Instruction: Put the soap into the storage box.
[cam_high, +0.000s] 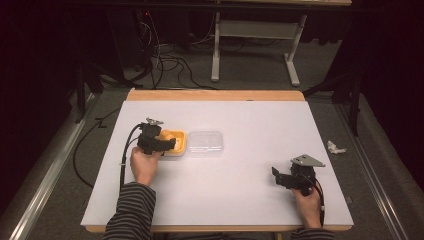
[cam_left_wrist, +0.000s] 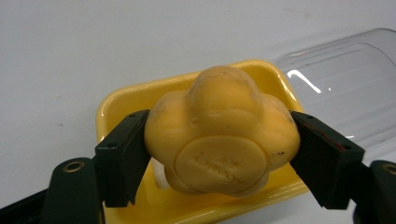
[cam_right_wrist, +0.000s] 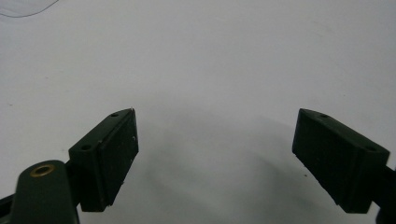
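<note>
Pinching the yellow lumpy toy (cam_left_wrist: 222, 140) by its flanks, left tool (cam_high: 167, 144) hangs it over the yellow tray (cam_left_wrist: 116, 100) for a clean drop-in, clear lid (cam_high: 204, 143) parked alongside; right tool (cam_high: 278, 176) spread, idle on the bench (cam_high: 240, 115).

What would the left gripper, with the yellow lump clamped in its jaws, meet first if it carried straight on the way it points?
Probably the yellow tray: the left gripper holds the yellow lump right above it, pointing into it. Depth is hard to judge.
</note>
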